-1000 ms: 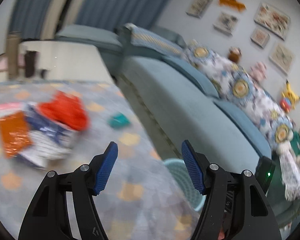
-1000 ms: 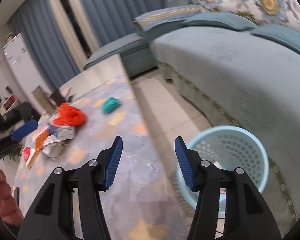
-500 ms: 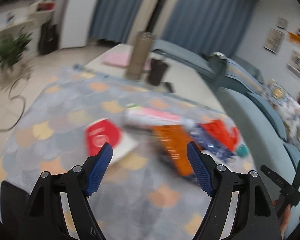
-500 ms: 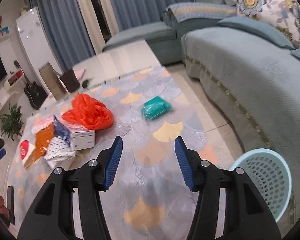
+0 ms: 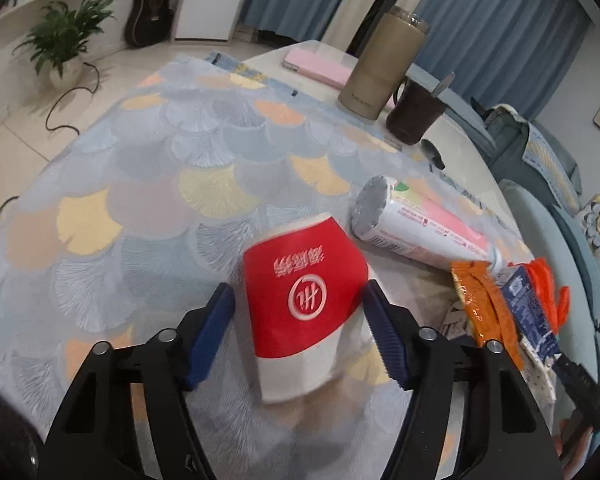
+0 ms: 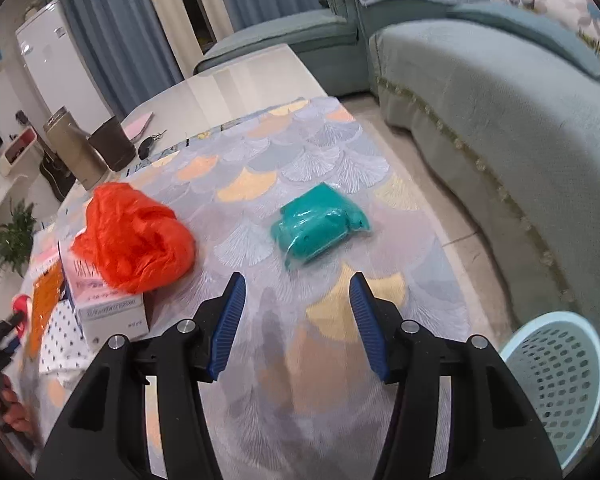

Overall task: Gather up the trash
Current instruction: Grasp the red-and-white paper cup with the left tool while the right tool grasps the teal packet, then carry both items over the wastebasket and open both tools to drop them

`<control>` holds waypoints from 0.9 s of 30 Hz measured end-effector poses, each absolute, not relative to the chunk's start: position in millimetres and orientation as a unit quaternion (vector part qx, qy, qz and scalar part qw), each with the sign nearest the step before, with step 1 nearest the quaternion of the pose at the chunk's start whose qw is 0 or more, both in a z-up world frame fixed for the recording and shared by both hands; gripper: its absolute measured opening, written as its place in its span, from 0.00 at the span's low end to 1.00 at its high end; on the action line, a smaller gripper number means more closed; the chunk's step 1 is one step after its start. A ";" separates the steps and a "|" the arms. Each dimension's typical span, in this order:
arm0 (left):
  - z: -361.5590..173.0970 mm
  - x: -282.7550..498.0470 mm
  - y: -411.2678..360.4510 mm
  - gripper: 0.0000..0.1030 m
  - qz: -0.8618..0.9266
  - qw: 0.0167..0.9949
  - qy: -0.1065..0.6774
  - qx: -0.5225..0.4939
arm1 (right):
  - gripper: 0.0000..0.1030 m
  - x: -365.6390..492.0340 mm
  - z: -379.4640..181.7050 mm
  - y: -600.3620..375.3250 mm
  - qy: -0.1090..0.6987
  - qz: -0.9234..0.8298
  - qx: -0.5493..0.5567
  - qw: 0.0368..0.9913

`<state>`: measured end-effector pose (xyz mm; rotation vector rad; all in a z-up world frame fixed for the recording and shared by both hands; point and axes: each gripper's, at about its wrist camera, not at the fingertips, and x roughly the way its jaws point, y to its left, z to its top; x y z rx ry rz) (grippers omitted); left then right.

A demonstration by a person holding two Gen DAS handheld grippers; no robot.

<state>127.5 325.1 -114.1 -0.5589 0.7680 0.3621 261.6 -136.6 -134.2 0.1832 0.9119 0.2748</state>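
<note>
In the left wrist view a flattened red and white paper cup (image 5: 304, 304) lies on the patterned tablecloth (image 5: 148, 184), between the open fingers of my left gripper (image 5: 298, 320), which do not touch it. A pink and white tube can (image 5: 416, 226), an orange wrapper (image 5: 484, 304) and a blue carton (image 5: 530, 312) lie to its right. In the right wrist view my right gripper (image 6: 296, 312) is open and empty above the cloth, short of a teal packet (image 6: 320, 226). An orange plastic bag (image 6: 134, 236) rests on a white box (image 6: 108, 308). A light blue basket (image 6: 556, 380) stands on the floor at the lower right.
A tan tumbler (image 5: 384, 68), a dark cup (image 5: 416, 110), a pink phone (image 5: 320, 66) and keys stand at the table's far end. A blue sofa (image 6: 520, 120) runs along the right. A potted plant (image 5: 62, 46) and a guitar stand on the floor to the left.
My left gripper swung left from the sofa side and closed in on the red cup, which now lies between its fingers. My right gripper swung from the basket toward the teal packet.
</note>
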 end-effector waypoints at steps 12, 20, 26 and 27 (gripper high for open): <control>-108.0 131.6 302.1 0.33 0.141 0.904 0.339 -0.218 | 0.68 311.0 -139.7 -119.7 0.457 0.127 0.083 0.876; -102.0 129.8 292.1 0.23 0.130 0.919 0.318 -0.194 | 0.60 321.9 -141.4 -102.2 0.455 0.078 0.054 0.885; -95.7 120.6 292.8 0.21 0.113 0.927 0.292 -0.209 | 0.34 309.9 -139.2 -103.5 0.446 0.078 0.049 0.890; -93.6 118.4 291.9 0.21 0.105 0.928 0.286 -0.213 | 0.34 304.9 -137.1 -105.1 0.442 0.085 0.054 0.891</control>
